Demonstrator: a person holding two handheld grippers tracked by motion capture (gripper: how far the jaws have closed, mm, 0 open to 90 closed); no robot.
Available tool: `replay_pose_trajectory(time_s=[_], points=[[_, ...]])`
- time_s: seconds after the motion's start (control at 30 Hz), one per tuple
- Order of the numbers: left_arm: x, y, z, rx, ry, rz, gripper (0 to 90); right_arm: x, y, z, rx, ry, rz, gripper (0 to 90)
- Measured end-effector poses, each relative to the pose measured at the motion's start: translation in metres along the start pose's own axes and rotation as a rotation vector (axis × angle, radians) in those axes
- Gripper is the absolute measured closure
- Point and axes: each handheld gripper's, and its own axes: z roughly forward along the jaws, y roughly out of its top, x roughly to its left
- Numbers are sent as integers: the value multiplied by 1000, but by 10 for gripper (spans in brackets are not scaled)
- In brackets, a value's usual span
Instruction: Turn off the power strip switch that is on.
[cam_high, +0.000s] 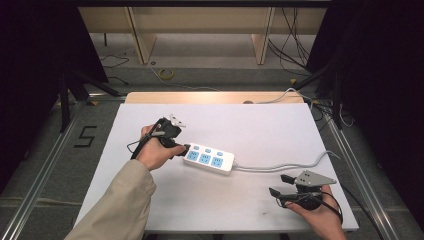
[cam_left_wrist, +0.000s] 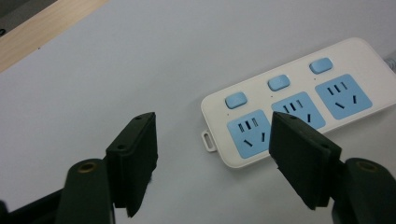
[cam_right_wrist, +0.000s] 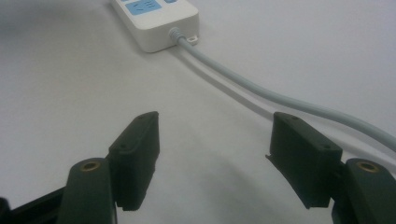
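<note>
A white power strip (cam_high: 209, 159) with three blue sockets and three blue switches lies mid-table. The left gripper view shows the power strip (cam_left_wrist: 289, 105) from above. My left gripper (cam_high: 181, 148) hovers at its left end, open, one jaw over the nearest socket and nothing between the jaws. The left gripper (cam_left_wrist: 212, 154) has both pads wide apart. Its grey cable (cam_high: 285, 166) runs right across the table. My right gripper (cam_high: 278, 185) stands open near the front right, pointing left toward the strip. In the right gripper view the gripper (cam_right_wrist: 212, 149) is empty, with the cable (cam_right_wrist: 261, 91) ahead.
The white tabletop (cam_high: 250, 125) has a wooden strip (cam_high: 210, 97) along its far edge. Beyond it stand wooden furniture legs (cam_high: 141, 40) and loose cables on the floor. Black stands flank both sides.
</note>
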Motion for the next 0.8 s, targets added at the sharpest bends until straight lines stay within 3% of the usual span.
replay_pose_trajectory(time_s=[0.27, 0.5, 0.8], points=[[-6, -13, -4, -51, -3, 26, 273, 0, 0, 0, -4, -1, -2, 341], [-6, -27, -10, -93, -16, 15, 249, 1, 0, 0, -4, -3, -4, 340], [-5, -46, -17, -112, -29, 17, 242, 1, 0, 0, -3, -2, -5, 340]])
